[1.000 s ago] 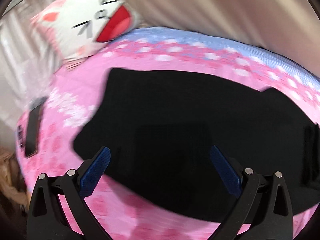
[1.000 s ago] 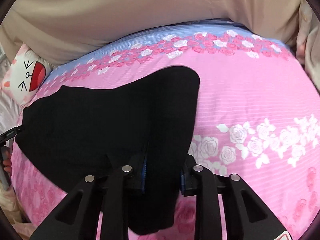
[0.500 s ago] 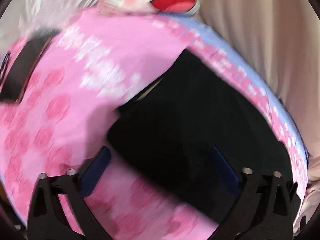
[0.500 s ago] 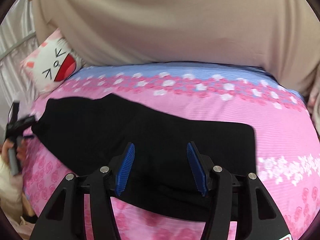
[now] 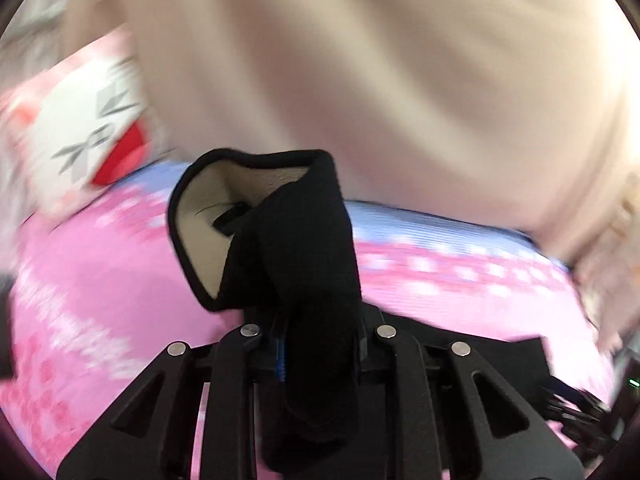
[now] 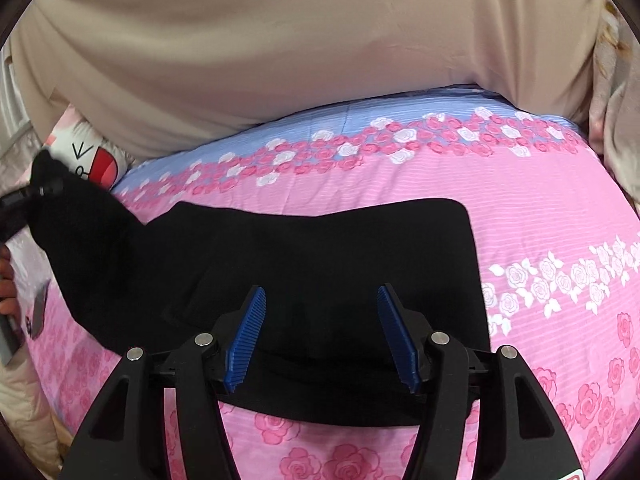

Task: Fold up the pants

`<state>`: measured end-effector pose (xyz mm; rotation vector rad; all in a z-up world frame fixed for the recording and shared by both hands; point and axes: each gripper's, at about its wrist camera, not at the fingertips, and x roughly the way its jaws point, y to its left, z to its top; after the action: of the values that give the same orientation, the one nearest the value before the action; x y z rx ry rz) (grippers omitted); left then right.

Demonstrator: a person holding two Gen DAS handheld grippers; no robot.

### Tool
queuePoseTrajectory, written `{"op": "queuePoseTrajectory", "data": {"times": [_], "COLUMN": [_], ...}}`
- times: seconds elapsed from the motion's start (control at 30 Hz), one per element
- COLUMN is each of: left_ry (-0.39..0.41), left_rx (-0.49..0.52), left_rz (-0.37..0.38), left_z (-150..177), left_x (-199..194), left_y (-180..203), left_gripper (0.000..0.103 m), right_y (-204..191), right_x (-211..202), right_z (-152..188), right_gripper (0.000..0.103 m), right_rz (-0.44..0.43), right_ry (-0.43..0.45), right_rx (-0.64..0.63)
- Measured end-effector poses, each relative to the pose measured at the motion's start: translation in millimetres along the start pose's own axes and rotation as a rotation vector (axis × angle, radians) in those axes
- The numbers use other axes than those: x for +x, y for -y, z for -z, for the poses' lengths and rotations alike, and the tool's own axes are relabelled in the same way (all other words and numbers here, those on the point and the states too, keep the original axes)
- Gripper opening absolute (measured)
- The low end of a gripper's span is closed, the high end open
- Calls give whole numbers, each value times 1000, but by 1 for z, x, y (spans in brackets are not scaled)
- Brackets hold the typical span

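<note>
**Left end of the pants lifted, right end flat**

While the left gripper has just been closing, its own blurred view shows it clamped on a bunched end of the black pants, pale lining turned outward. Only the right view shows the rest: pants spread across the pink bedspread, rising at far left, where the left gripper is cut off. Right gripper has just been opening further, fingers apart above cloth.
</note>
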<state>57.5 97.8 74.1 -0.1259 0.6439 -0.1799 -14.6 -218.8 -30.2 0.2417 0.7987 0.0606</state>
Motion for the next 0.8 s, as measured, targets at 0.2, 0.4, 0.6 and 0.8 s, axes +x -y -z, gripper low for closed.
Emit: {"op": "queuePoseTrajectory", "data": {"times": [0.2,0.4,0.6,0.8], "left_ry": [-178,-384,-190,-111], "left_rx": [203,262,236,208], "left_rz": [151,131,46,-330], "left_z": [37,104,81,65], "left_x": [57,89,26,35], "left_y": [137,167,116,52], "left_gripper": [44,87,98,98], "right_y": [27,53,46,15], "right_x": [-6,-13,-1,71], "right_z": [2,7,-11,-30], "right_gripper": [61,62,67,75], "right_rz": [-5,27,-133,-339], "right_ry": [20,6,-16,-171], "right_rx": [49,75,78,105]}}
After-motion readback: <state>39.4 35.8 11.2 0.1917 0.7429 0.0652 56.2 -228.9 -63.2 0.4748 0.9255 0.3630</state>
